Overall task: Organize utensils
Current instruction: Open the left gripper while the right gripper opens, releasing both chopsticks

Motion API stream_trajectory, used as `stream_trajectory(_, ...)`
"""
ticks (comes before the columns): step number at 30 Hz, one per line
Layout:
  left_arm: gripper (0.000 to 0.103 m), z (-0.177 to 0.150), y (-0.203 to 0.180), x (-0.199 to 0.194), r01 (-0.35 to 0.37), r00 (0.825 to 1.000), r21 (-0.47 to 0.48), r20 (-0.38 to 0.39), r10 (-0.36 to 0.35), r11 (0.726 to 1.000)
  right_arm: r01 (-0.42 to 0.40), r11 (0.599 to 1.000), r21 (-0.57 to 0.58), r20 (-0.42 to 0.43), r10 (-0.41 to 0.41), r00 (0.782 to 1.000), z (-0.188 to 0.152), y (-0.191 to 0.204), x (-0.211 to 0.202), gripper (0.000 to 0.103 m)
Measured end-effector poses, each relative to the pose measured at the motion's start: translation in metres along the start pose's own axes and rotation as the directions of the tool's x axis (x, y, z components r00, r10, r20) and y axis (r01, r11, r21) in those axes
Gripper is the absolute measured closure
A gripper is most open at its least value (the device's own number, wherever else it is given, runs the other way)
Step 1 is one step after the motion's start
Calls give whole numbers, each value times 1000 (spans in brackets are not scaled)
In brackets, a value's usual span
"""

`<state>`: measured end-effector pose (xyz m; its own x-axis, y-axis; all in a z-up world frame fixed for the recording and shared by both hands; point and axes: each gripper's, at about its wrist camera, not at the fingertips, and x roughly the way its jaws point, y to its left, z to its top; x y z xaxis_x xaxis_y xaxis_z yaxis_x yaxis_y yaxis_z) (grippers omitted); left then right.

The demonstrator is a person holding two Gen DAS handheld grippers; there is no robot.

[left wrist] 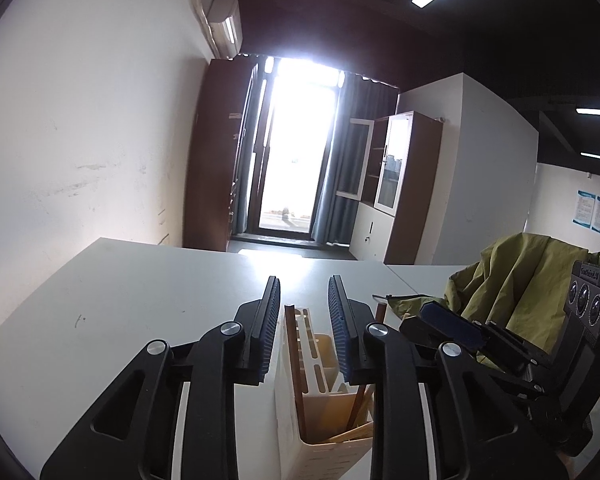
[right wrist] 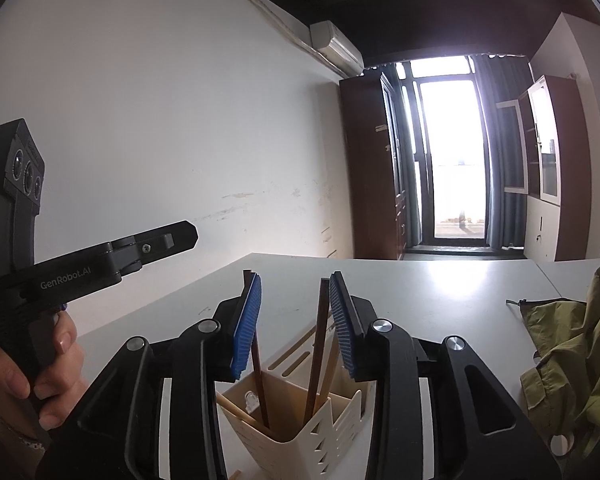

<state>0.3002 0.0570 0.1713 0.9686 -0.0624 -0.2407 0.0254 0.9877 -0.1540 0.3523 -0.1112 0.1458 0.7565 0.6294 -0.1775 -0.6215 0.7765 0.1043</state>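
Standing on the near part of the white desk (left wrist: pixel 120 300), a cream slotted holder (left wrist: pixel 320 420) carries several chopsticks (right wrist: pixel 320 344), dark brown and pale, leaning out of its compartments. The left gripper (left wrist: pixel 304 320) hangs above it with its blue-padded fingers (left wrist: pixel 270 328) a little apart; one dark chopstick rises in the gap between them, and the pads do not press on it. The right gripper (right wrist: pixel 294 320) sits over the same holder with a wider gap. One dark chopstick runs close along the inner face of its left pad and another along its right pad; whether either pad touches is hard to tell, and nothing is squeezed between them.

Left of the holder the desk is bare out to its left edge, which runs just beside a scuffed white wall (left wrist: pixel 80 140). Far beyond the holder the surface stays open to the far edge, and a seam marks where a second desk joins on the right. On that right side a heap of olive-green cloth (left wrist: pixel 512 280) takes up the room. In the right wrist view a hand (right wrist: pixel 40 368) grips the left tool's handle.

Past the desk stand a bright glass door (left wrist: pixel 296 140) with grey curtains, brown cabinets (left wrist: pixel 404 184) on both sides, and an air conditioner (left wrist: pixel 224 20) high on the wall.
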Motion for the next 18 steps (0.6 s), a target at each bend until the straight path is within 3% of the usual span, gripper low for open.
stream_trajectory(9,72,-6,-7,-11,-29,999,32,-27,30,999,12,1000,7,-18,-12,1000,-2,-1,-10,62)
stream_trajectory(18,60,-14,-9,-23,-65,996,53,-51,68,996,57,998,18,-61,-56,997,-15,-3,-19,50)
